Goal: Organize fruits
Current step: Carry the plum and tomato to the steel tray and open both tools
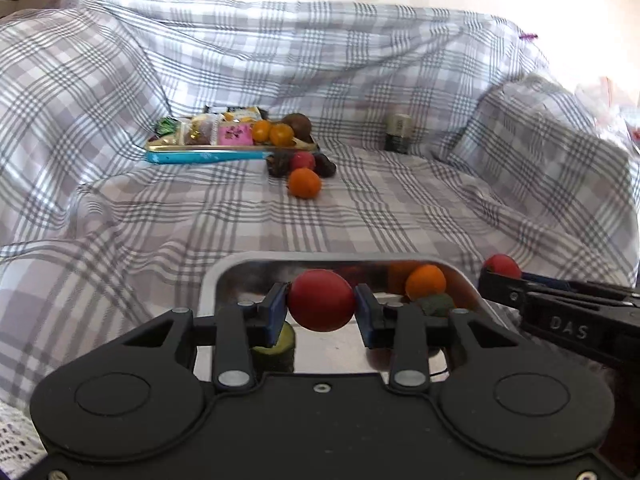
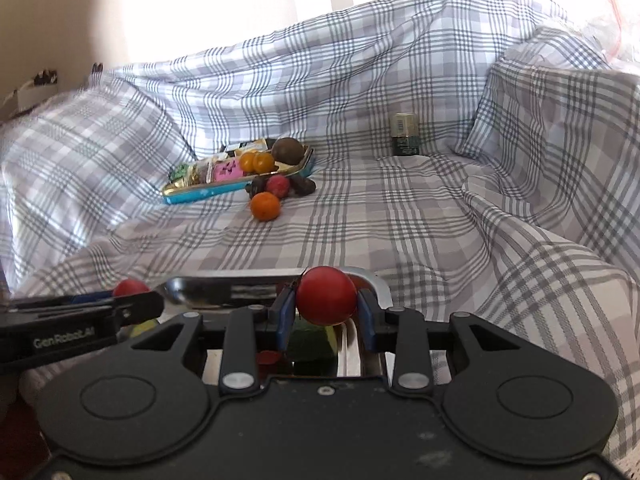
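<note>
1. I'm looking across the plaid sheet (image 1: 360, 208) covering the couch.
2. I'm hovering both grippers over the steel tray (image 1: 224, 276), which is holding an orange (image 1: 425, 281).
3. I'm clamping my left gripper (image 1: 321, 307) on a red fruit (image 1: 321, 300).
4. I'm pinching my right gripper (image 2: 326, 307) around another red fruit (image 2: 326, 295).
5. More fruit is sitting far off beside the snack tin (image 2: 200, 194).
</note>
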Action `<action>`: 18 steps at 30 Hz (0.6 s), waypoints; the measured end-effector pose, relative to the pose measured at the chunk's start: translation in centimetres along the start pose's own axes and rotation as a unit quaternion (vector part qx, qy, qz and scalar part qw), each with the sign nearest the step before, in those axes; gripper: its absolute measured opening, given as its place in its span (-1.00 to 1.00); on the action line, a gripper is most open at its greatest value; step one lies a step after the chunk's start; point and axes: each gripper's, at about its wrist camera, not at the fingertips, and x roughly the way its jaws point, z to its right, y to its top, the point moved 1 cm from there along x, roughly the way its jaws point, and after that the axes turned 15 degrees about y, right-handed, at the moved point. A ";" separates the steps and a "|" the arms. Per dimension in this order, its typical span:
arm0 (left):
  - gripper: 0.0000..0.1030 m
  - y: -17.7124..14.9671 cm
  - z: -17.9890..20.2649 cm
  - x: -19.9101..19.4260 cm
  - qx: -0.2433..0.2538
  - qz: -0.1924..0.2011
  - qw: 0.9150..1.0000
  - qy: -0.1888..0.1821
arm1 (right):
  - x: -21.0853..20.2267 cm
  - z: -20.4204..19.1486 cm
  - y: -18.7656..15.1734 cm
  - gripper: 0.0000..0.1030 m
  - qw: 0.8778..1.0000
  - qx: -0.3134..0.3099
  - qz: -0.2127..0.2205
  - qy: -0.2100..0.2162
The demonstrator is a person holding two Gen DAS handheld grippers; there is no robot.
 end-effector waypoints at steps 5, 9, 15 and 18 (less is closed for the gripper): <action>-0.13 -0.4 0.8 0.6 0.018 -0.011 1.000 0.006 | 0.6 -0.1 -0.1 -0.32 1.000 -0.004 -0.016 0.003; -0.13 -0.6 1.1 0.3 0.027 -0.008 1.000 0.006 | 0.4 -0.1 -0.3 -0.32 1.000 -0.007 -0.014 0.004; -0.13 -0.5 1.0 0.5 0.020 -0.016 1.000 0.005 | 0.5 -0.2 -0.3 -0.32 1.000 -0.010 -0.019 0.004; -0.13 -0.4 0.7 0.7 0.012 -0.020 1.000 0.004 | 0.5 -0.3 -0.4 -0.31 1.000 -0.014 -0.021 0.004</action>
